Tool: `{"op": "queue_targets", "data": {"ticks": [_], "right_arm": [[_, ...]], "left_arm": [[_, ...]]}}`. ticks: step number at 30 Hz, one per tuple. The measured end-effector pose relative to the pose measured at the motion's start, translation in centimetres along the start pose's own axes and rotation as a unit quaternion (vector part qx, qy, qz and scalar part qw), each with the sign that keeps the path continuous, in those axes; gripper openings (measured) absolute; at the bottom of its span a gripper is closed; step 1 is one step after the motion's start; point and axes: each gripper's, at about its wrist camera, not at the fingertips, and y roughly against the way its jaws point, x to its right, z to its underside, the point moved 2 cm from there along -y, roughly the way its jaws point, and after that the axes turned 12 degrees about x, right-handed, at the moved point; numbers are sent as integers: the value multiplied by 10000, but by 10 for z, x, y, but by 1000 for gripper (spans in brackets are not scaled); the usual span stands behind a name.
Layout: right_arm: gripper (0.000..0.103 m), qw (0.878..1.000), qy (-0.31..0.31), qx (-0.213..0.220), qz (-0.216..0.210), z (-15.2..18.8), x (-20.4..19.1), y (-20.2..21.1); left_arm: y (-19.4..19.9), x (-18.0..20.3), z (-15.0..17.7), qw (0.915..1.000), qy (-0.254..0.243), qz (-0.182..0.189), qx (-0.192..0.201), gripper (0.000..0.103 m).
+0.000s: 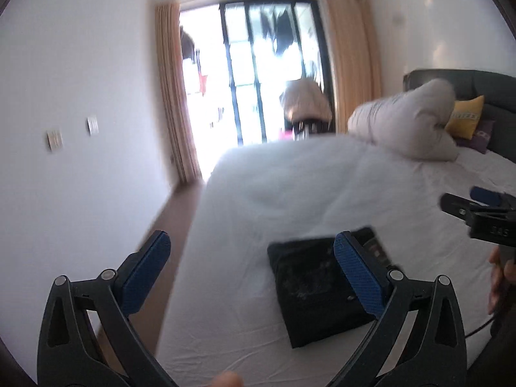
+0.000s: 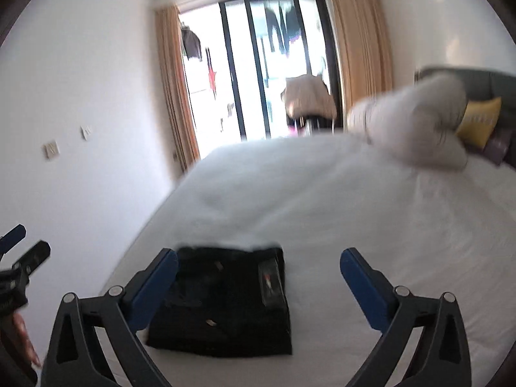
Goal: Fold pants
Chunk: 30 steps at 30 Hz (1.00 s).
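Left wrist view
Your left tool [image 1: 251, 251]: released, its blue-padded fingers spread wide and holding nothing, raised above the near corner of the bed.
Pants: the black folded pants [image 1: 319, 287] lie as a compact square bundle on the white bed sheet [image 1: 290, 187], close to the bed's near edge; the tool's right finger overlaps them in the frame, but you cannot tell whether it touches the cloth.
Your right tool [image 1: 477, 206]: seen at the right edge, above the sheet, apart from the pants; from here you cannot tell how its fingers stand.
Far end of the bed: a rolled pale grey duvet [image 1: 409, 122], with a yellow cushion [image 1: 466, 117] just beside it against the dark grey headboard [image 1: 490, 90].

Right wrist view
Your right tool [image 2: 258, 264]: released, fingers wide apart and empty.
Pants: the folded black bundle [image 2: 222, 303] sits on the sheet [image 2: 354, 200] between the two fingers in the frame, nearer the left one, with a label patch on its right side.
Your left tool [image 2: 22, 258]: at the left edge, beside the bed's side.
Background: a dark-framed glass balcony door [image 2: 258, 71] flanked by tan curtains [image 2: 174, 90]; the frame is blurred.
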Motion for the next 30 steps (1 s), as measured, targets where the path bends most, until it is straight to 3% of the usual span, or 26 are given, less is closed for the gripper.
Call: {"op": "queue_targets", "data": {"ticks": [3, 8, 14, 17, 22, 30], "right_arm": [[103, 9996, 41, 288, -1, -28, -13, 32], [103, 9980, 229, 586, 23, -50, -28, 80], [103, 9978, 498, 426, 63, -53, -43, 110], [103, 9988, 436, 195, 87, -47, -46, 115], [103, 9993, 315, -155, 161, -35, -46, 117], [103, 9968, 230, -619, 446, -16, -46, 101]], "left_arm": [[37, 4, -28, 9997, -56, -28, 229, 103], [82, -4, -54, 9981, 449, 123, 413, 103], [82, -10, -45, 9952, 722, 240, -611, 103], [76, -16, -29, 9890, 812, -81, -1237, 103], [65, -11, 0, 9800, 842, -106, -1797, 103], [48, 15, 29, 9732, 608, 114, -2214, 103]]}}
